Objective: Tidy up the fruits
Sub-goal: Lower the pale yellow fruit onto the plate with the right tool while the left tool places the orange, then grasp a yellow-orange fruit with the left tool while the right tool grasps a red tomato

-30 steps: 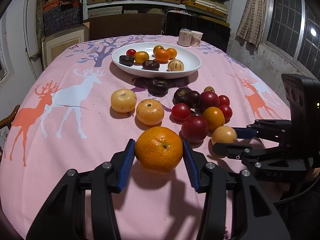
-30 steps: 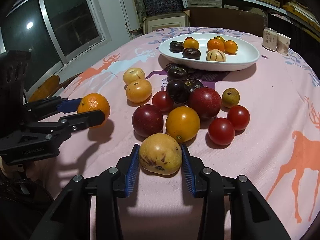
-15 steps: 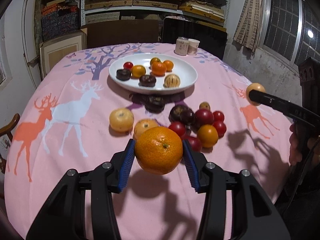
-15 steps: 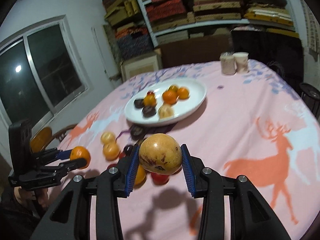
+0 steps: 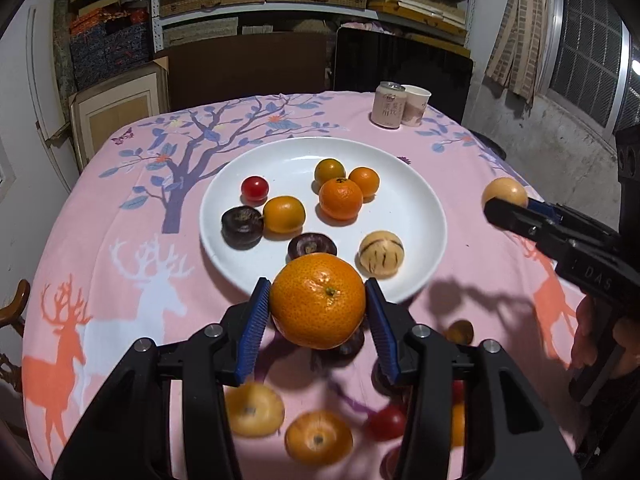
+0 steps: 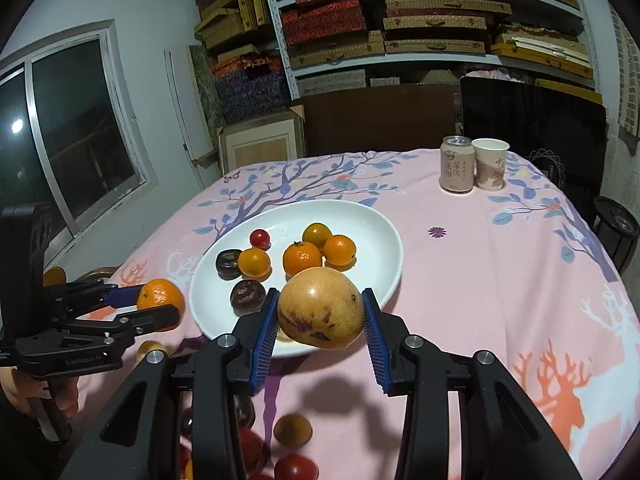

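Orange mandarin [image 5: 318,300] clamped in left tool [image 5: 318,316], yellow-red fruit [image 6: 321,309] clamped in right tool [image 6: 320,322] — both above white plate [image 5: 424,216]

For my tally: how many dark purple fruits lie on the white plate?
2 on the white plate: one dark purple fruit at its left, another near the front rim, partly hidden.

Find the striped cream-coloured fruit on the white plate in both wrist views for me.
Left wrist view: striped fruit at the plate's near right, beside the held orange.
Right wrist view: not visible; the held yellow fruit likely hides it.
Shared landmark: the drink can.
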`<state>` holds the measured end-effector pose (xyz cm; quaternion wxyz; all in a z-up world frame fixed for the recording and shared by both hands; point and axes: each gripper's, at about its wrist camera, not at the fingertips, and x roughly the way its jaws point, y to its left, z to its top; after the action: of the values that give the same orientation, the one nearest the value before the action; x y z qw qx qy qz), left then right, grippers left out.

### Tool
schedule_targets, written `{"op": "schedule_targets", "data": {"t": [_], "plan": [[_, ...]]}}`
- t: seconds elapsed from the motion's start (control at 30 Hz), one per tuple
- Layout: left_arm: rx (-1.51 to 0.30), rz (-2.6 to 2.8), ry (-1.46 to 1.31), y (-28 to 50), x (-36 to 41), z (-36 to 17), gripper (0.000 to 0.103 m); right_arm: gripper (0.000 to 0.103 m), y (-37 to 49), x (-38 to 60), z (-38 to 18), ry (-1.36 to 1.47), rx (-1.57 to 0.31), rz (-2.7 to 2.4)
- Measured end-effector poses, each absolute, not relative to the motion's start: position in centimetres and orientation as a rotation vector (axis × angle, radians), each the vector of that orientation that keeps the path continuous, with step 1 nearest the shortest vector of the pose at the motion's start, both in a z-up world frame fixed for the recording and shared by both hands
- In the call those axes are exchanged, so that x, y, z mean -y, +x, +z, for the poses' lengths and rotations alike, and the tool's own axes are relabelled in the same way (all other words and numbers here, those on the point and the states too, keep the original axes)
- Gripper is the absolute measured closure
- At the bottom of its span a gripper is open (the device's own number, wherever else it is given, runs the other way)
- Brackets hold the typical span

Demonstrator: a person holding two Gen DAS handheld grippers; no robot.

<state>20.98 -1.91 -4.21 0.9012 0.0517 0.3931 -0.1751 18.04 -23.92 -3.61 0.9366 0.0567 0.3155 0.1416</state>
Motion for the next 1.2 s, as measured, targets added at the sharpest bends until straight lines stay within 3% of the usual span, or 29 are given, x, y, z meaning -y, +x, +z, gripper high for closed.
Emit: {"op": "schedule_targets", "data": {"t": [0.23,0.27,0.3,0.37,0.4,0.7,0.9,1.03,1.2], "plan": [[-0.861,-0.327,0.106,24.5,2.3,-6.3,0.056,0.061,21.9,22.5,-5.5,0.089,-0.684,0.285],[-0.866,-0.321,0.107,24.7,2.3,-6.5,0.053,0.061,22.0,22.2,-5.7,0.08,-0.689,0.293],[-0.873,-0.318,0.099,24.9,2.1,-6.7,0.044,0.059,22.3,21.9,-5.8,0.069,-0.695,0.3],[-0.861,-0.3,0.076,24.9,1.6,-6.6,0.033,0.047,22.4,21.6,-5.8,0.05,-0.681,0.287],[-0.852,-0.297,0.067,24.8,1.4,-6.4,0.032,0.046,22.3,21.5,-5.7,0.046,-0.674,0.283],[-0.788,-0.339,0.098,17.6,-0.4,-4.4,0.031,0.046,16.3,23.0,-4.6,0.083,-0.665,0.301],[-0.801,-0.359,0.214,11.2,-0.2,-7.0,0.031,0.045,11.2,24.1,-6.0,0.153,-0.659,0.313],[-0.831,-0.334,0.207,10.9,-0.5,-9.1,0.031,0.045,9.9,23.7,-7.0,0.129,-0.662,0.292],[-0.872,-0.333,0.136,12.9,-1.0,-10.1,0.042,0.045,8.8,23.6,-7.1,0.115,-0.649,0.279]]}}
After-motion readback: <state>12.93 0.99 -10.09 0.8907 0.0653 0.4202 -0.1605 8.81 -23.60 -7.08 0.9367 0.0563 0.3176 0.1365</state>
